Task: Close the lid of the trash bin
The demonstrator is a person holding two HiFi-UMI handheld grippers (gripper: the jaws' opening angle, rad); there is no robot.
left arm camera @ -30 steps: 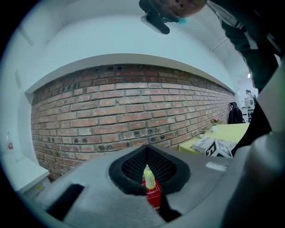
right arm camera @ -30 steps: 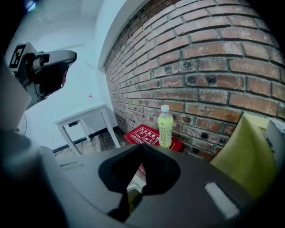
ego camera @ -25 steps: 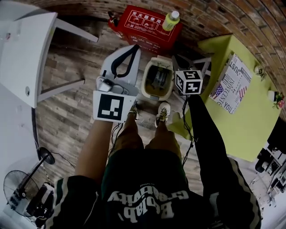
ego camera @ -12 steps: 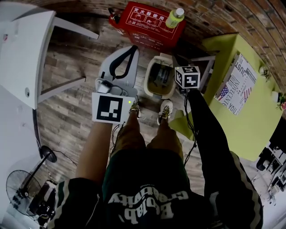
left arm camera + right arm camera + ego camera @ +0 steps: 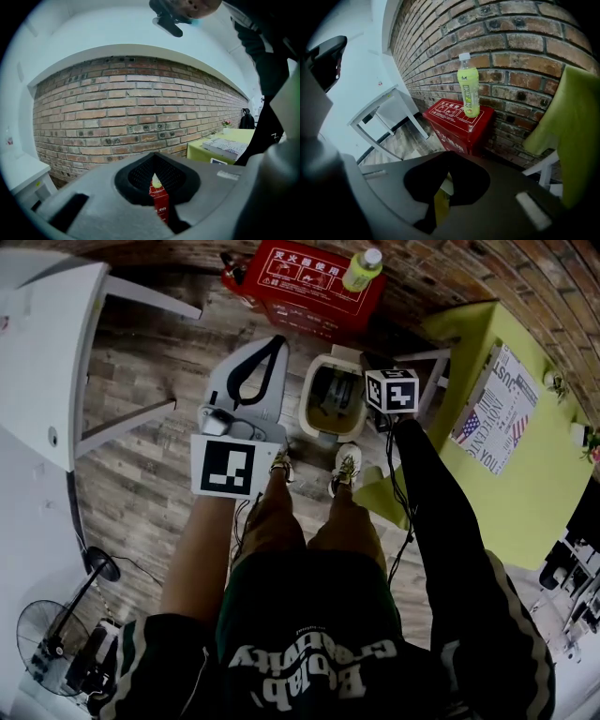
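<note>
Left gripper (image 5: 155, 155): jaws pressed together at the tips, nothing pinched. Through the dark teardrop opening between them, only a sliver of the red fire-extinguisher box (image 5: 160, 201) and the top of the drink bottle (image 5: 156, 180) on it.

Right gripper (image 5: 449, 154): jaws likewise closed on each other, empty. In the slit between them, a cream-and-yellow strip, too narrow to name.

From the head view: left gripper over the wooden floor (image 5: 150, 474), just left of the trash bin (image 5: 307, 404). Right gripper, under its marker cube (image 5: 391, 390), above the bin's right rear corner.

Trash bin cream-coloured, on the floor just ahead of the person's shoes (image 5: 346, 465). Mouth uncovered and open to the camera. Inside dark with pale glints, contents not readable.

Behind the bin, against the brick wall (image 5: 525, 42), the red box, closed, printed in white. Drink bottle upright on its top, yellow-green, white-capped.

To the right, a green table (image 5: 525, 493) with a printed paper (image 5: 492, 413) flat on it. To the left, a white table (image 5: 47, 352).
</note>
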